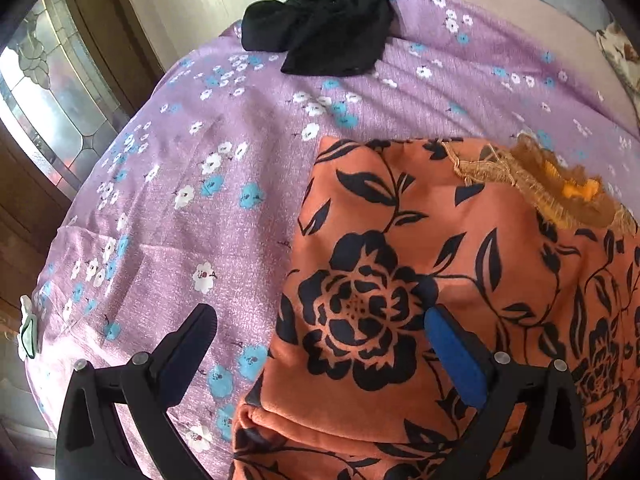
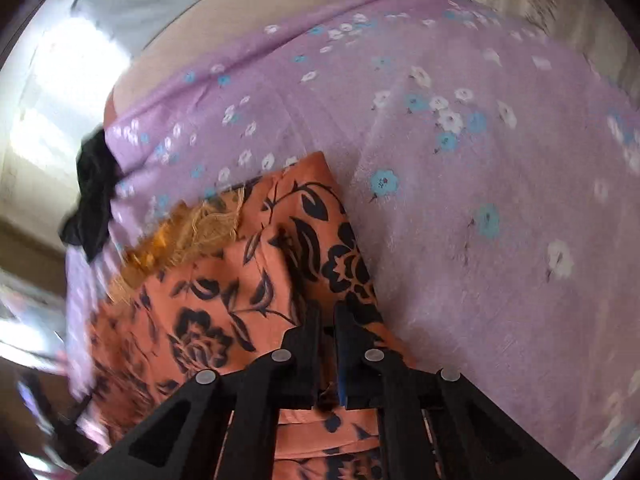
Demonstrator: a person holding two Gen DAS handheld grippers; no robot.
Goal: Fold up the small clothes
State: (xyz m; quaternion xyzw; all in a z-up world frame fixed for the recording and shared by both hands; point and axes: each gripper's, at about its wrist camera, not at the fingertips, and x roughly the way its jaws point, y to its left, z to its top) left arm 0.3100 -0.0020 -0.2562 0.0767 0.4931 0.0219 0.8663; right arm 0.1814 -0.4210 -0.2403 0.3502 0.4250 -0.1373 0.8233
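The orange garment point(image 1: 460, 280) is lying on the purple sheet point(image 1: 200, 220). The left gripper point(image 1: 320, 332) is hovering with fingers spread wide over its edge; the right gripper point(image 2: 327, 320) is pinching the garment's fabric, fingers narrow. A black cloth point(image 1: 324, 20) is sitting well apart.

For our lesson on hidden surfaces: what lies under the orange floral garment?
The orange floral garment rests on the purple flowered sheet, which shows around its edges. Whatever lies directly beneath the garment is covered and cannot be seen.

Orange garment point(image 1: 420, 280) with black floral print lies folded on the bed; crumpled black garment point(image 1: 324, 24) well apart
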